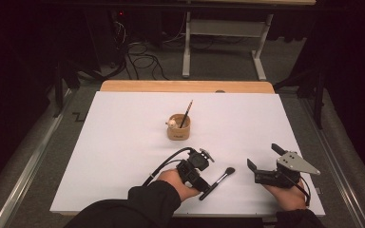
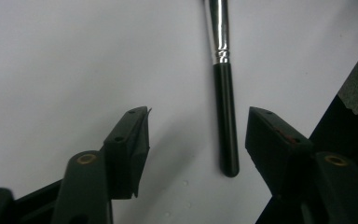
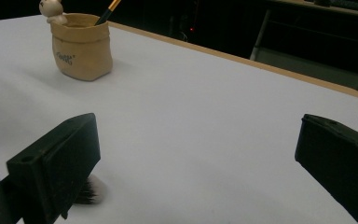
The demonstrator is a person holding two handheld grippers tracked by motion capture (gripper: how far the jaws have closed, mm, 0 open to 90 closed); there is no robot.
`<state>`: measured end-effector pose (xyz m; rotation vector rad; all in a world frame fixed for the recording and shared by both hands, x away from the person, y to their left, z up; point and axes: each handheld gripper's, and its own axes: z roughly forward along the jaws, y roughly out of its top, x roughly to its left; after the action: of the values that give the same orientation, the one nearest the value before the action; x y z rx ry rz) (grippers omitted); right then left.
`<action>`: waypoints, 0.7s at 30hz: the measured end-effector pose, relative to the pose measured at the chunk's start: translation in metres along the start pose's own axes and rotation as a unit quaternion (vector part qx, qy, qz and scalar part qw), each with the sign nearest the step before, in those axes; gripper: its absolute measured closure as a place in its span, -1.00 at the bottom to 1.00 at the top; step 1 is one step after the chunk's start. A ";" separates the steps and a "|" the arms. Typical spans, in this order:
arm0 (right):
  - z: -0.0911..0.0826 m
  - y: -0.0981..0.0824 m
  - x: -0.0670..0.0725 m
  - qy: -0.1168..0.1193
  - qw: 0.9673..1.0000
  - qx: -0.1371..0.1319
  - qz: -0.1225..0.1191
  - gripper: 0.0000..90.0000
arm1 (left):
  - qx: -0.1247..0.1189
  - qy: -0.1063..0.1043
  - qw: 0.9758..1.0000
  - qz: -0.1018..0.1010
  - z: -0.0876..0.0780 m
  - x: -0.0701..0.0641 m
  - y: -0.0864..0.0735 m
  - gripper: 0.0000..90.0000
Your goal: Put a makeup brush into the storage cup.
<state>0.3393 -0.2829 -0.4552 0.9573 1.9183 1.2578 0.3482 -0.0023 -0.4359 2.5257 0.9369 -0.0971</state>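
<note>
Left tool (image 1: 204, 187) sits at the near edge of the counter (image 1: 123, 142), just left of centre, pointing down over the near end of the brush (image 1: 217, 183). The brush lies flat on the white sheet, handle toward the near side, bristles (image 1: 229, 171) toward the far right. In the left gripper view the black handle (image 2: 226, 116) lies between the two jaws, nearer one jaw than the other, with clear gaps on both sides; neither pad touches it. The silver ferrule (image 2: 219, 28) runs off the top of that view. Left tool about half open, holding nothing, brush handle inside the gap.

Right tool (image 1: 262, 164) rests at the near right of the counter, well apart from the brush, held level and pointing toward the far left. Its jaws stand wide open with nothing between them. In the right gripper view the bare sheet shows between the jaws, and the bristle tip (image 3: 91, 192) peeks out beside one jaw, low in that view.

The cup (image 1: 178, 127), a tan sack-shaped holder, stands upright near the middle of the counter, beyond both tools. A pencil (image 1: 186, 114) leans in it, tip end up toward the far right. A small pale figure (image 1: 171, 123) sits on its left rim. The cup shows again in the right gripper view (image 3: 80, 45) with printing on its side, too small to read.

A dark sleeve (image 1: 147, 202) covers the left forearm at the near edge.
</note>
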 end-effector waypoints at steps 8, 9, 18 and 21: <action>0.000 0.000 0.000 0.000 1.000 -0.001 0.000 -0.99 | 0.013 -0.003 1.000 0.009 0.012 -0.009 0.004 0.11; 0.000 0.000 0.000 0.000 1.000 -0.001 0.000 -0.99 | 0.014 -0.004 1.000 0.011 0.013 -0.010 0.004 0.13; 0.000 0.000 0.000 0.001 1.000 -0.002 0.000 -0.99 | 0.030 0.000 0.999 0.019 0.020 -0.015 0.004 0.26; 0.000 0.000 0.000 0.001 1.000 -0.002 -0.001 -0.99 | 0.031 0.003 0.999 0.020 0.021 -0.016 0.004 0.30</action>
<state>0.3391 -0.2830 -0.4549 0.9532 1.9159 1.2619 0.3402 -0.0234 -0.4496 2.6009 0.8992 -0.1094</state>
